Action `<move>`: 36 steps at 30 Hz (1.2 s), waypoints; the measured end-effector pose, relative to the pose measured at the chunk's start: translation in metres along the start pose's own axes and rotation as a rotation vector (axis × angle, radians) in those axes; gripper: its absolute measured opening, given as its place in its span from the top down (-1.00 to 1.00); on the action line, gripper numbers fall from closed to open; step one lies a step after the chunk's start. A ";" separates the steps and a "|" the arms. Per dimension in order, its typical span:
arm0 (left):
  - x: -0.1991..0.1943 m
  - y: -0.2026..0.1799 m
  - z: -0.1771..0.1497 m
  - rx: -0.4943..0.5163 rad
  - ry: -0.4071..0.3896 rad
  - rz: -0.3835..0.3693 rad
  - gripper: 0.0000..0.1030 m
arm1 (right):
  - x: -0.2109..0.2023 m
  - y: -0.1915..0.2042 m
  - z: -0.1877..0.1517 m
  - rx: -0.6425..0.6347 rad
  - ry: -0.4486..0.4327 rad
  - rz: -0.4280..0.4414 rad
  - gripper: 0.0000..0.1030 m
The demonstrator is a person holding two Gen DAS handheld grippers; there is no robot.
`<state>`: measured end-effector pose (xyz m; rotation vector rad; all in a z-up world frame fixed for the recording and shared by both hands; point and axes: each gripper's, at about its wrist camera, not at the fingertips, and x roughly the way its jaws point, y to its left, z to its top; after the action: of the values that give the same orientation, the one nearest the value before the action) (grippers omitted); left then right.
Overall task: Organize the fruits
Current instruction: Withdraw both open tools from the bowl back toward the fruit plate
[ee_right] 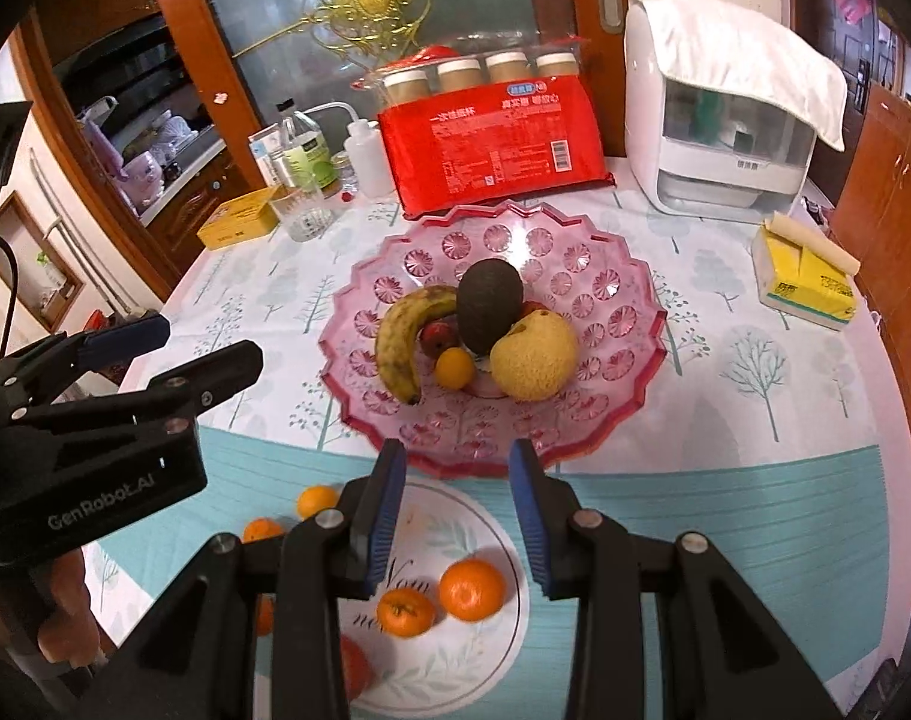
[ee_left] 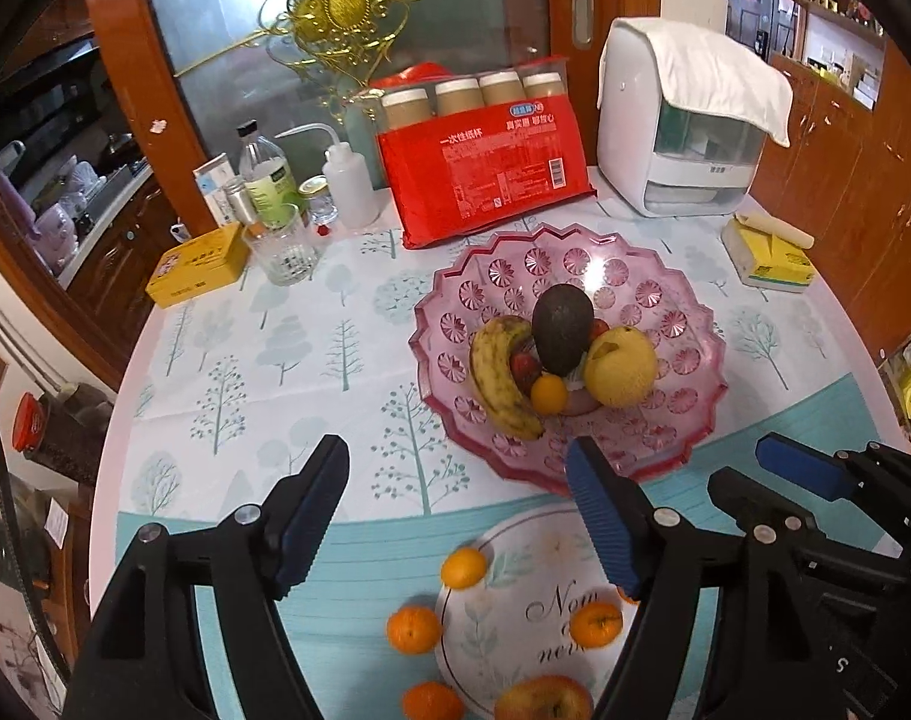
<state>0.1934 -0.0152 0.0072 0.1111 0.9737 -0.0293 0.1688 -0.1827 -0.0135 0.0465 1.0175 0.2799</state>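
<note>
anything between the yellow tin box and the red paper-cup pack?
Yes: in the left wrist view, between the yellow tin box and the red paper-cup pack stand a clear glass tumbler, bottles and a white squeeze bottle.

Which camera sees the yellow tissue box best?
The right wrist view: the tissue box shows whole, with its top flap and two sides clear. In the left wrist view the tissue box sits farther toward the edge and looks smaller and flatter.

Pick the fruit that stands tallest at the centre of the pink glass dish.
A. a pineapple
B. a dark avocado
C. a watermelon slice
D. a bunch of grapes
B: the dark avocado rises upright in the middle of the pink dish, between the banana and the yellow pear.
</note>
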 end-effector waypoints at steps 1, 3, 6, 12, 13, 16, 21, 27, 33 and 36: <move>-0.005 0.000 -0.003 -0.003 -0.004 0.003 -0.44 | -0.004 0.001 -0.002 -0.005 -0.002 0.001 0.29; -0.016 0.001 -0.010 -0.007 -0.015 0.009 -0.55 | -0.012 0.004 -0.008 -0.014 -0.008 0.005 0.29; -0.030 0.001 -0.020 -0.013 -0.031 0.023 -0.58 | -0.022 0.007 -0.014 -0.026 -0.013 0.011 0.29; -0.053 -0.001 -0.040 -0.025 -0.045 0.035 -0.58 | -0.039 0.009 -0.032 -0.039 -0.016 0.038 0.29; -0.058 -0.001 -0.044 -0.027 -0.049 0.038 -0.58 | -0.041 0.010 -0.034 -0.043 -0.016 0.041 0.29; -0.067 -0.001 -0.053 -0.031 -0.052 0.037 -0.60 | -0.045 0.013 -0.044 -0.057 -0.013 0.054 0.29; -0.075 -0.001 -0.068 -0.045 -0.055 0.032 -0.67 | -0.050 0.017 -0.059 -0.060 -0.009 0.083 0.28; -0.078 0.002 -0.083 -0.065 -0.045 0.004 -0.82 | -0.056 0.022 -0.071 -0.069 -0.017 0.097 0.16; -0.073 0.007 -0.101 -0.089 -0.017 -0.028 -0.84 | -0.059 0.023 -0.081 -0.075 -0.023 0.097 0.09; -0.068 0.011 -0.111 -0.099 0.005 -0.033 -0.84 | -0.057 0.022 -0.087 -0.076 -0.011 0.096 0.08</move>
<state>0.0648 0.0058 0.0026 0.0038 0.9799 -0.0114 0.0629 -0.1836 -0.0079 0.0275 0.9943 0.4051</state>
